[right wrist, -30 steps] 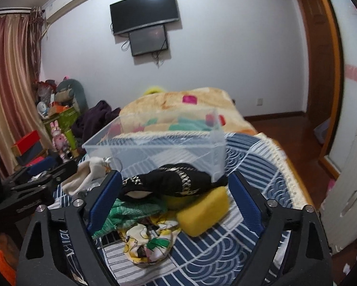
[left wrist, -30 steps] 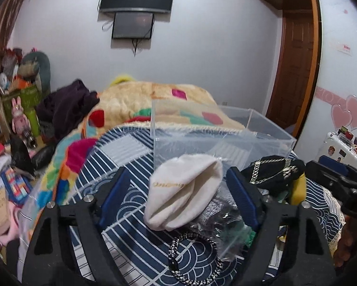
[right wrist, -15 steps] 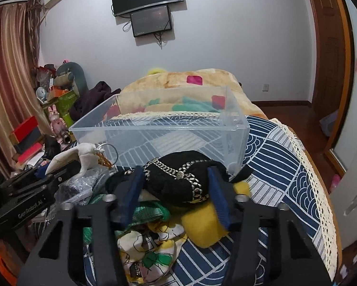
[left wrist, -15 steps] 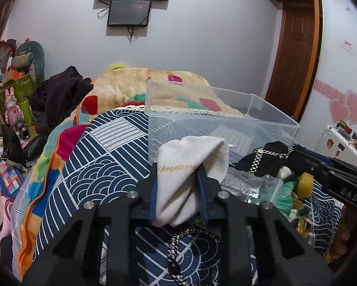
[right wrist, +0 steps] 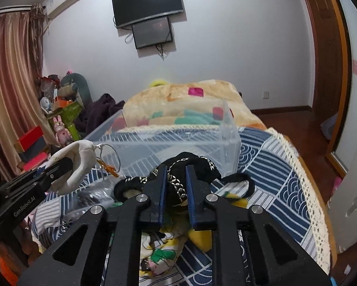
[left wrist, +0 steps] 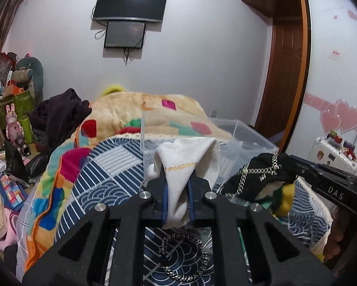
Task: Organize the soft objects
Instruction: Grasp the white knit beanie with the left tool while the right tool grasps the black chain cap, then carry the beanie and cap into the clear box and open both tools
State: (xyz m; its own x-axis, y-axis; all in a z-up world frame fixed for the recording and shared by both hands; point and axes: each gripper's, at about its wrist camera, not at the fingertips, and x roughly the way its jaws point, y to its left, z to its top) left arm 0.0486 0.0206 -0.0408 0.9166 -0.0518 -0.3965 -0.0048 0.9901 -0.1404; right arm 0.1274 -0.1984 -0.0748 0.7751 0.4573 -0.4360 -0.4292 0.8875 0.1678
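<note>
My left gripper (left wrist: 177,178) is shut on a white cloth pouch (left wrist: 192,159) with gold lettering and holds it lifted above the bed. It also shows in the right wrist view (right wrist: 77,164) at the left, with a wire ring hanging from it. My right gripper (right wrist: 176,169) is shut on a black fabric piece with a silver chain (right wrist: 195,166), lifted off the pile; it shows in the left wrist view (left wrist: 262,176) too. A clear plastic bin (right wrist: 173,143) stands just beyond both grippers on the blue patterned bedspread (right wrist: 269,166).
Below the grippers lie a yellow soft item (right wrist: 202,236), a white printed cloth (right wrist: 161,255), a plastic bag (right wrist: 92,197) and a black-and-white braided cord (left wrist: 183,259). A colourful blanket (left wrist: 135,112) lies behind the bin. Clutter (left wrist: 11,119) fills the floor at left.
Both grippers went from open around their items to shut on them. The white pouch and the black chained piece have been lifted off the pile.
</note>
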